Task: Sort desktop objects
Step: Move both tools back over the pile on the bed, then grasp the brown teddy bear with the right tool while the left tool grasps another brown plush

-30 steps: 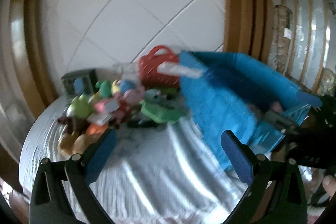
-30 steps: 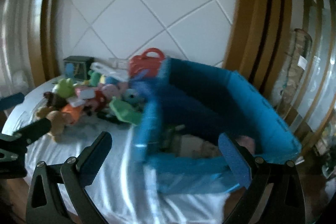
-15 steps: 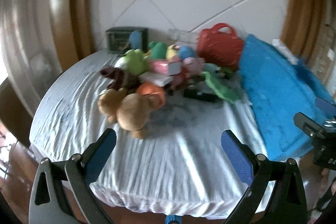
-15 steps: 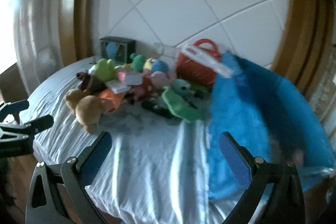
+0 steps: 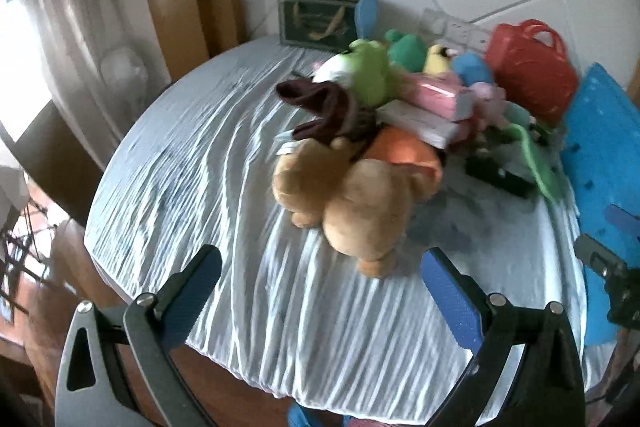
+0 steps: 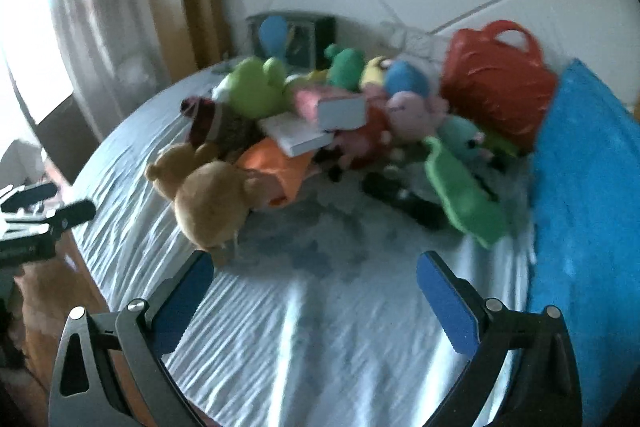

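Both the left gripper (image 5: 320, 287) and right gripper (image 6: 316, 281) are wide and empty, near the brown bear (image 5: 360, 203).

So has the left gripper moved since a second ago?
Yes. The left gripper has swung left: the blue fabric bin that faced it now sits at the right edge, and the brown teddy bear lies ahead.

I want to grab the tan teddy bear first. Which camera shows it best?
The left wrist view: the tan teddy bear sits sharp and large, centred ahead of the open tongs. The right wrist view shows it blurrier, off to the left.
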